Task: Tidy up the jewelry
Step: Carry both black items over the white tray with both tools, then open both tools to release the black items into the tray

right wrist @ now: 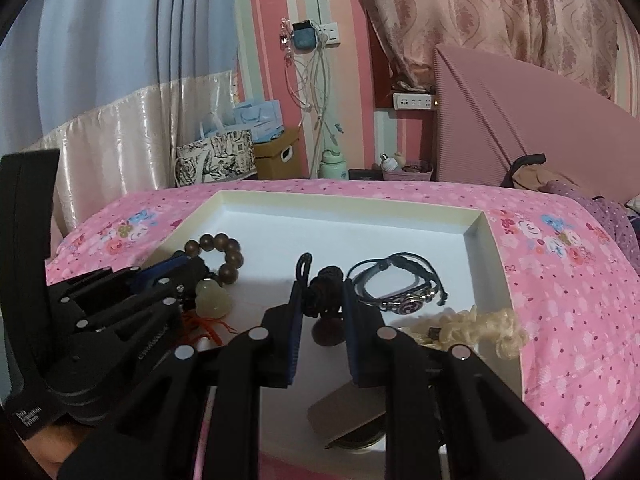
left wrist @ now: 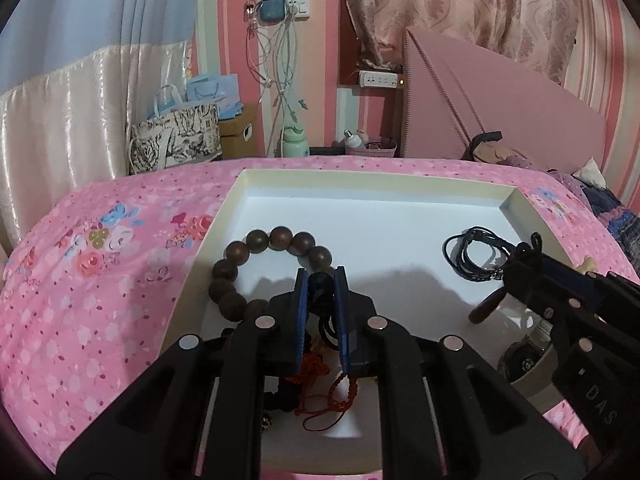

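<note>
Shallow white tray (left wrist: 360, 184) with cream rim sits on a pink floral bedspread (left wrist: 100, 280), centre of both views. Inside, matte and flat-bottomed.

Wooden bead bracelet (left wrist: 256, 248): big round dark-brown beads, smooth, ring shape, left of centre in the left wrist view, upper left of the tray in the right wrist view (right wrist: 218, 254).

Left gripper (left wrist: 322, 280), black frame with blue pads, narrow gap, pinching a dark knotted cord piece (left wrist: 322, 286) at centre frame; the bead bracelet curves right beside its tips. Red braided cord (left wrist: 320, 392) lies below the pads.

Right gripper (right wrist: 322, 292), also narrow, clamps a dark carved bead on black cord (right wrist: 328, 280), loop sticking up at centre frame; a dark wooden drop (right wrist: 326, 332) hangs below.

Black leather cord bracelet (right wrist: 396, 280) with a silver ornate plate lies just right of the right gripper's tips. Pale jade-like gourd charm (right wrist: 210, 300) lower left. Cream curly tassel (right wrist: 472, 324) at the tray's right edge.
</note>
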